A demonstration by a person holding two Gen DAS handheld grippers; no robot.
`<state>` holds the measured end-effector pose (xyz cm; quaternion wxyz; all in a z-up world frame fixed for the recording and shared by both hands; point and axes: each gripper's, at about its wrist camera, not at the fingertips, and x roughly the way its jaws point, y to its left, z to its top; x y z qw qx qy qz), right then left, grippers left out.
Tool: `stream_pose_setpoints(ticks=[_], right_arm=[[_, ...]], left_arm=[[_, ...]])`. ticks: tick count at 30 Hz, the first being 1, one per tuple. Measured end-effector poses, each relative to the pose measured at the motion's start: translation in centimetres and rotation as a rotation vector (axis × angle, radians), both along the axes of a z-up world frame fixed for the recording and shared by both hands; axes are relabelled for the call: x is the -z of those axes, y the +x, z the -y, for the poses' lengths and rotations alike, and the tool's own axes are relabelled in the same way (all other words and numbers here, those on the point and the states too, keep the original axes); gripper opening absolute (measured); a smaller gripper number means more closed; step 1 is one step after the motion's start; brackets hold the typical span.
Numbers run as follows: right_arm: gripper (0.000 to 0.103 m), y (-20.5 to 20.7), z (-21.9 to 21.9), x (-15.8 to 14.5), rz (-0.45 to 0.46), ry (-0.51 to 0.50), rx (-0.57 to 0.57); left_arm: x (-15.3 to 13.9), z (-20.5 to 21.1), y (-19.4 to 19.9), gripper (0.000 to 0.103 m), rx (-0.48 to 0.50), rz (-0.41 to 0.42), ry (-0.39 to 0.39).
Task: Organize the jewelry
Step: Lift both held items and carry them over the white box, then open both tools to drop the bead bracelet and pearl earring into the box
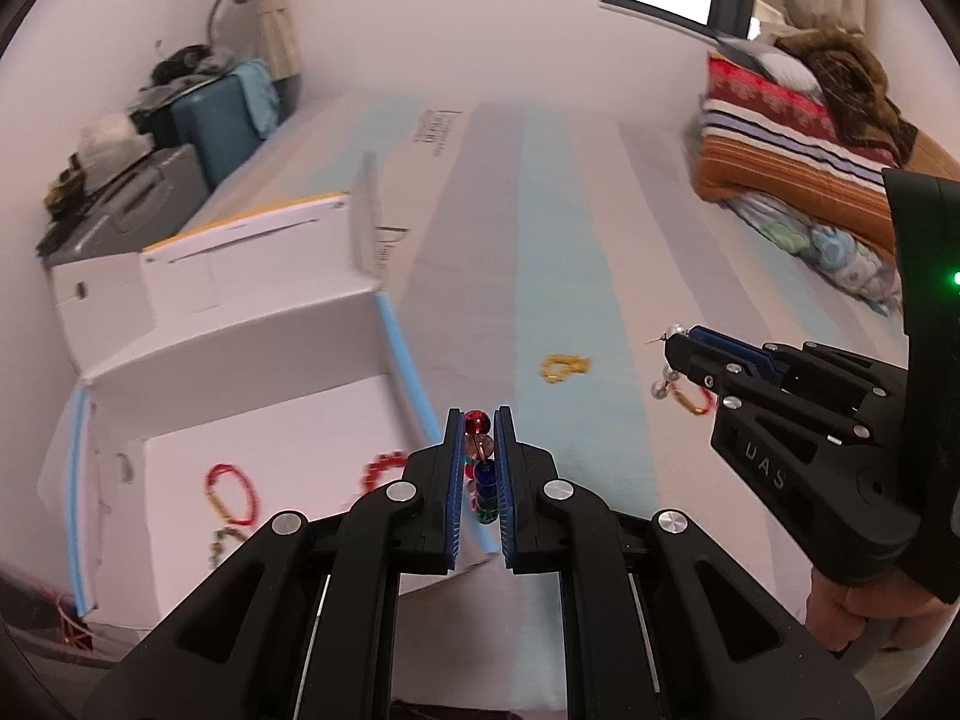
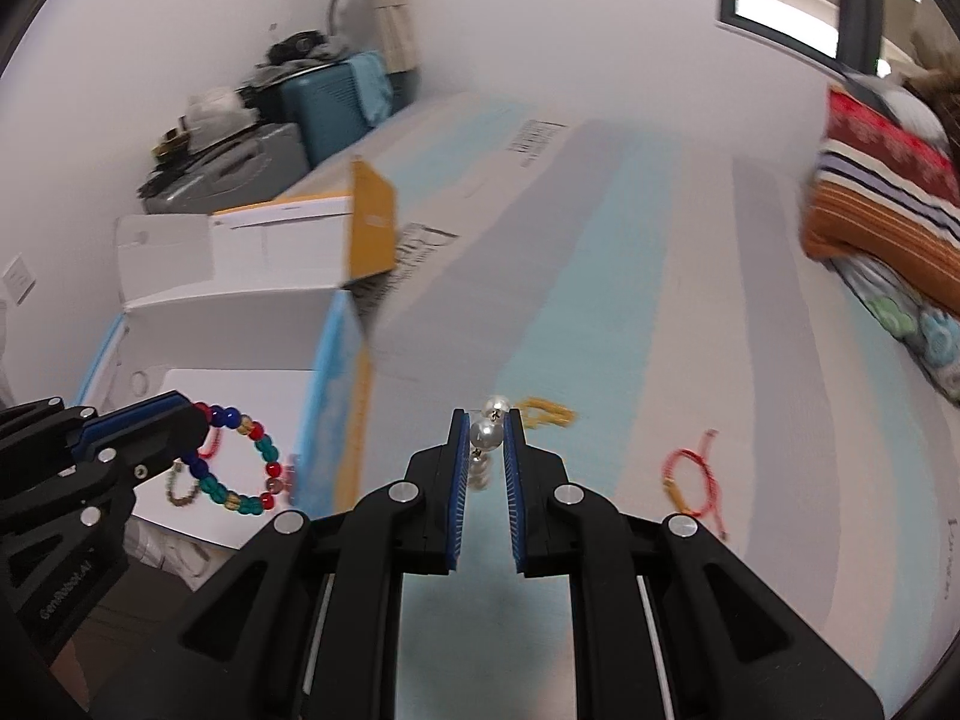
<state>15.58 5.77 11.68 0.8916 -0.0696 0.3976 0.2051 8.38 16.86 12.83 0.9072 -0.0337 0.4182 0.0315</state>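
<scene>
We see our left gripper (image 1: 478, 420) clamped nearly closed on a bracelet of coloured beads (image 2: 240, 462), just above the open white box (image 1: 252, 420) at the near left, while our right gripper (image 2: 486, 417) pinches a string of pearls (image 2: 487, 433) over the striped sheet (image 2: 600, 312). Nothing blocks either; three pieces already lie in the box, among them a red cord loop (image 1: 231, 492), and two remain on the sheet, a yellow chain (image 1: 564, 367) and a red string bracelet (image 2: 690, 480). The print on the box and sheet is too blurred to read.
</scene>
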Motion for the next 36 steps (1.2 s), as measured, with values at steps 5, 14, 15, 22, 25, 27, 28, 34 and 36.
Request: stream_pose_setpoints(ticks=[5,14,15,22,25,27,28,34,36], right_arm=[[0.011,-1.1,-4.6,0.0,-0.003,-0.002,-0.063],[0.011,-2.7,-12.4,1.8,-0.043,-0.016,-0.173],[0.011,-2.7,-13.0,2.1,-0.049,-0.018,-0.18],[0.011,-2.8,-17.5,5.1,-0.137,-0.054,-0.233],[0.011,-2.6,-18.8,7.0,-0.212,-0.075,-0.234],[0.011,-2.5,-19.3,7.8,-0.232,-0.091,-0.23],[0.011,-2.5,-19.6,8.3,-0.245,-0.103,-0.226],[0.011,-2.3,-20.5,10.5,-0.303,-0.141,-0.222],[0.011,-2.3,-20.5,10.8,-0.308,-0.146,-0.222]], left_arm=[[0.1,-4.0,-1.5,0.009,-0.07,-0.008,0.004],[1.6,-11.4,-3.4,0.009,-0.19,-0.051,0.007],[1.9,-12.1,-3.6,0.009,-0.201,-0.059,0.011],[4.4,-15.8,-4.3,0.009,-0.267,-0.121,0.013],[6.1,-17.2,-4.1,0.009,-0.292,-0.175,0.01],[7.4,-18.2,-3.8,0.009,-0.307,-0.21,-0.007],[7.9,-18.6,-3.7,0.009,-0.313,-0.222,-0.017],[10.5,-20.3,-3.2,0.009,-0.342,-0.278,-0.038],[11.0,-20.6,-3.3,0.009,-0.348,-0.284,-0.041]])
